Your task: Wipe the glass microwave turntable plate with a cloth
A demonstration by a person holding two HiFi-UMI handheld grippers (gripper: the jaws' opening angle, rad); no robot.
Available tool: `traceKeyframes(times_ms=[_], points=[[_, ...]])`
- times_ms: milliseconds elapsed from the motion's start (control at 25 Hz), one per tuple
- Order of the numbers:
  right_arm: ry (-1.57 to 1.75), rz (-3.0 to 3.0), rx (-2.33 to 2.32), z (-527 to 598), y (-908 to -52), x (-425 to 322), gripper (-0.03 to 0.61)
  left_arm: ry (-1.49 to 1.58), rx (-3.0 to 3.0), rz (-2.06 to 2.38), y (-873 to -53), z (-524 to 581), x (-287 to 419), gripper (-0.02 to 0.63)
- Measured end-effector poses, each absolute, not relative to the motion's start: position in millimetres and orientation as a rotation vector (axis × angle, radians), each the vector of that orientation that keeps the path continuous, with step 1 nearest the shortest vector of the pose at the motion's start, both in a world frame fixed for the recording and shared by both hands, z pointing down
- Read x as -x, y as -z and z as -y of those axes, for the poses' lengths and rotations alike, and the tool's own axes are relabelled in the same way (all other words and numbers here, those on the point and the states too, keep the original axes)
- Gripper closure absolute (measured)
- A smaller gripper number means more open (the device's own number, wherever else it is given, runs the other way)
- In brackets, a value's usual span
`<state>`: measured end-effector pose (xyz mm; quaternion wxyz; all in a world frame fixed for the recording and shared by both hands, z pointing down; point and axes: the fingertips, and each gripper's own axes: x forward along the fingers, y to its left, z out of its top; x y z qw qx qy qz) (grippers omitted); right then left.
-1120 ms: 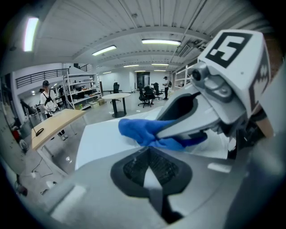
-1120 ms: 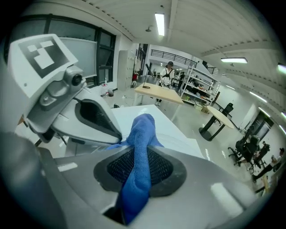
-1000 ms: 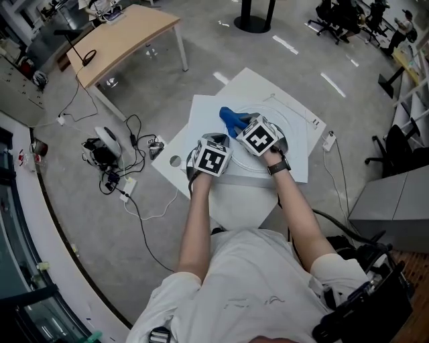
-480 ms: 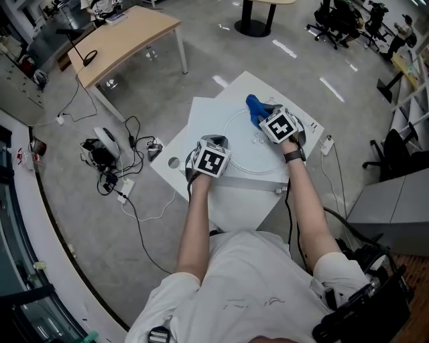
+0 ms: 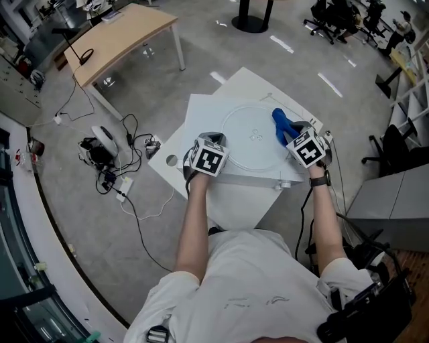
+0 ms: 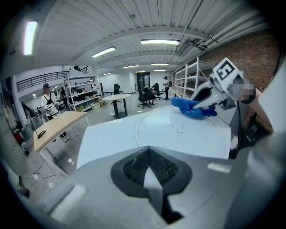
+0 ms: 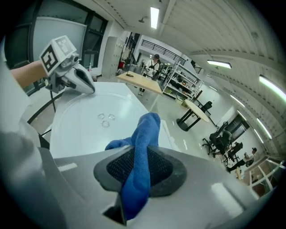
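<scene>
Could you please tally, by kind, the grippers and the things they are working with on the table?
glass turntable plate: 1
blue cloth: 1
grippers: 2, the left gripper and the right gripper
Total: 4

Floor: grey polished concrete, light streaks reflect in it. Head view, upper left: wooden desk on white legs, tangle of cables on the floor near it. Far right: office chairs; grey cabinet at right edge. Left gripper view: brick wall, white shelving, strip lights on white ceiling
</scene>
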<state>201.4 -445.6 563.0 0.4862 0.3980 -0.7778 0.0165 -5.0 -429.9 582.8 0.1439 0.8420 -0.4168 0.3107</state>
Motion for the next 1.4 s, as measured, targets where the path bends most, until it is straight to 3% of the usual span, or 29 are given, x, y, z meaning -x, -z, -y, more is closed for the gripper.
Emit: traceKeyframes(times_ms=[560,1000,1400], points=[[-0.048,2.063,-0.843,351,-563,-111,0.498,-0.896,-2.418,1.204,-582,429,8,0.614],[0.011,2.113,-0.731,389,-568,-39,0.499,-0.894,-2.421,1.195,-584,430,2,0.614],[0.050,2.071,-0.734,461,-570,-29,0.492,-0.897,-2.427,1.188,-582,431,0,0.614]])
